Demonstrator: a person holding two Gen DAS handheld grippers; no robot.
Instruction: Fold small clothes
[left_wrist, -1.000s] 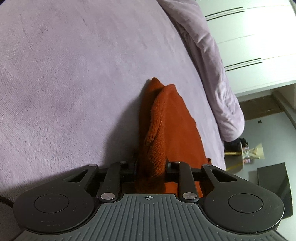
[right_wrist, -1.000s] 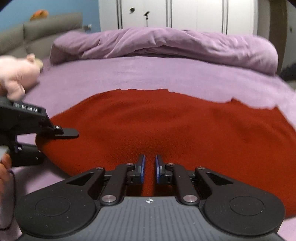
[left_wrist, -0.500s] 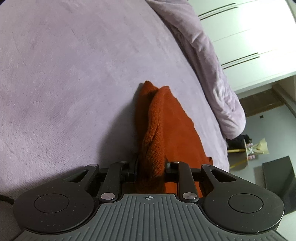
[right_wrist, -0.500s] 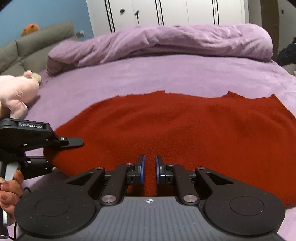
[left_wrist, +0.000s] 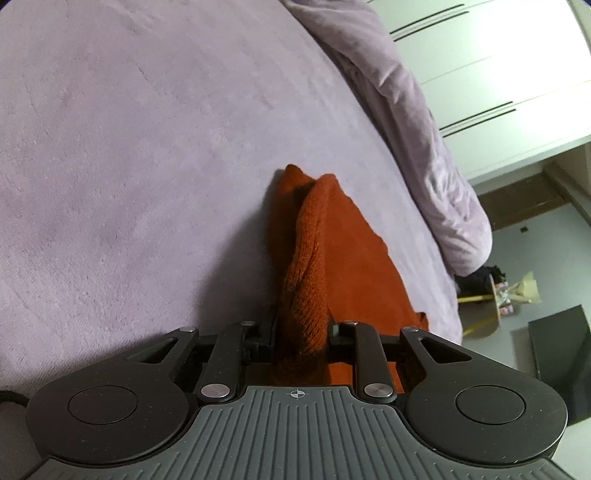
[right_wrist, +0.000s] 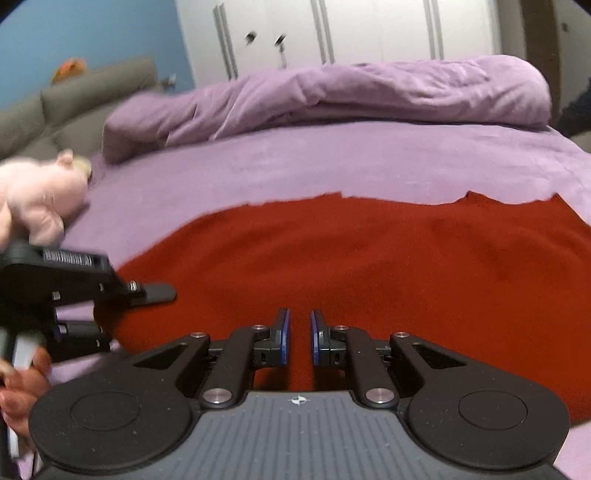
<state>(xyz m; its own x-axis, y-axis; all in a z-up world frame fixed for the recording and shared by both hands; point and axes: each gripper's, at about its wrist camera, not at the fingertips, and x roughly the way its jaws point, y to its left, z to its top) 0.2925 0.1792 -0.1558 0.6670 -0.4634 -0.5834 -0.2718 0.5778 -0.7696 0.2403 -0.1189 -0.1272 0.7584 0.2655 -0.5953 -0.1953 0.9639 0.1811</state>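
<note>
Left gripper: clamped on a bunched ridge of the red knit garment, thick roll of fabric pinched between the fingers at the garment's left end. Right gripper: fingers nearly together with a narrow gap, blue pads visible, over the near edge of the garment; whether any fabric sits in the gap, cannot tell.

Garment location: spread flat on the purple bed cover, far edge facing the rumpled purple duvet, near edge under the right gripper. Left end lifted into a ridge. In the right wrist view, left gripper seen side-on at the garment's left end, blurred, held by a hand.

Beyond the garment: pink plush toy to its left on the cover, apart from it. White wardrobe doors behind the duvet.

Risks, judged:
- Thick roll in left grip, probably several layers; loose knit may slide out under tension, dropping the end mid-fold.
- Right grip unconfirmed; if only one end carried, fold likely skewed, far edge uneven.
- Plush cover may drag on the knit; lower layer may creep and wrinkle.
- Wide swing of the garment's left end may catch the plush toy.
</note>
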